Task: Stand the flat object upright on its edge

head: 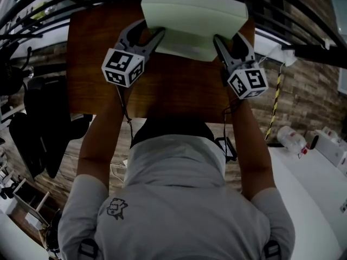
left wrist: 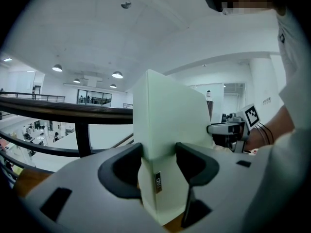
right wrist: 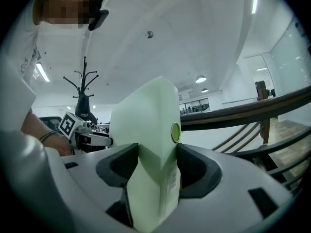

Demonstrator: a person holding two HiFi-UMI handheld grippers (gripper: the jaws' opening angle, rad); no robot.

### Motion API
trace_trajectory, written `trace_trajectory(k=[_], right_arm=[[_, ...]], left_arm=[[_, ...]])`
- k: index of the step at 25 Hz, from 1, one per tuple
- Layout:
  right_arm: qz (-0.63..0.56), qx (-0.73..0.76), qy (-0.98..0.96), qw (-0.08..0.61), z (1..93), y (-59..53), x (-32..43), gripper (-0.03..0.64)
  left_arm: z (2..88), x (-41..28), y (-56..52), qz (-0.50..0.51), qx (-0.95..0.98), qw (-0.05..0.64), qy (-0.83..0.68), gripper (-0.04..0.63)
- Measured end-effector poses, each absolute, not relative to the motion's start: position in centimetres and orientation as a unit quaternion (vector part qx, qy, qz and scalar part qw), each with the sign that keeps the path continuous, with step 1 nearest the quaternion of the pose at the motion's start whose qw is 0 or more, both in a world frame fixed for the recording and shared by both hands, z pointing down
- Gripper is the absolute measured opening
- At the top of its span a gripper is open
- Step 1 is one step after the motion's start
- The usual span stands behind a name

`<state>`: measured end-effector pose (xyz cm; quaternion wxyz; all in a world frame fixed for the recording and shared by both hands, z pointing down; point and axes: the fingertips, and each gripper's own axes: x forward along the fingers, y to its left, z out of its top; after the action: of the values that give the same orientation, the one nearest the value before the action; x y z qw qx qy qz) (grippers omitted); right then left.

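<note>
A pale green flat box [head: 192,20] is tilted up over the far part of the brown wooden table [head: 173,91]. My left gripper [head: 150,36] is shut on the box's left end, its dark pads pressing both faces of the box [left wrist: 167,135]. My right gripper [head: 223,45] is shut on the right end, where the box [right wrist: 148,154] carries a small round green sticker [right wrist: 175,133]. The box's near lower edge hangs just above the tabletop in the head view. Each gripper's marker cube shows in the other gripper's view.
A dark railing [left wrist: 63,111] runs past the table's far side. A black coat stand [right wrist: 83,93] rises behind the person. A white counter [head: 309,177] with a bottle [head: 291,138] lies at the right, and dark chairs [head: 38,123] stand at the left.
</note>
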<state>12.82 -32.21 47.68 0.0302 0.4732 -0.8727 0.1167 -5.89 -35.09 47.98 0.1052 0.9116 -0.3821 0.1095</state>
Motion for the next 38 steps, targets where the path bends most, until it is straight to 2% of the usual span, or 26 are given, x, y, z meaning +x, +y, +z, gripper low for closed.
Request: trace_trajectory(k=[16, 38], right_arm=[[0.045, 0.473, -0.879, 0.047, 50.5, -32.4, 12.4, 0.236], [0.047, 0.479, -0.875, 0.047, 53.2, -31.6, 12.5, 0.238]], left_arm=[[50.5, -6.2, -35.1, 0.093, 0.911, 0.041, -0.399, 0.224], [52.7, -6.2, -34.6, 0.082, 0.915, 0.03, -0.394, 0.23]])
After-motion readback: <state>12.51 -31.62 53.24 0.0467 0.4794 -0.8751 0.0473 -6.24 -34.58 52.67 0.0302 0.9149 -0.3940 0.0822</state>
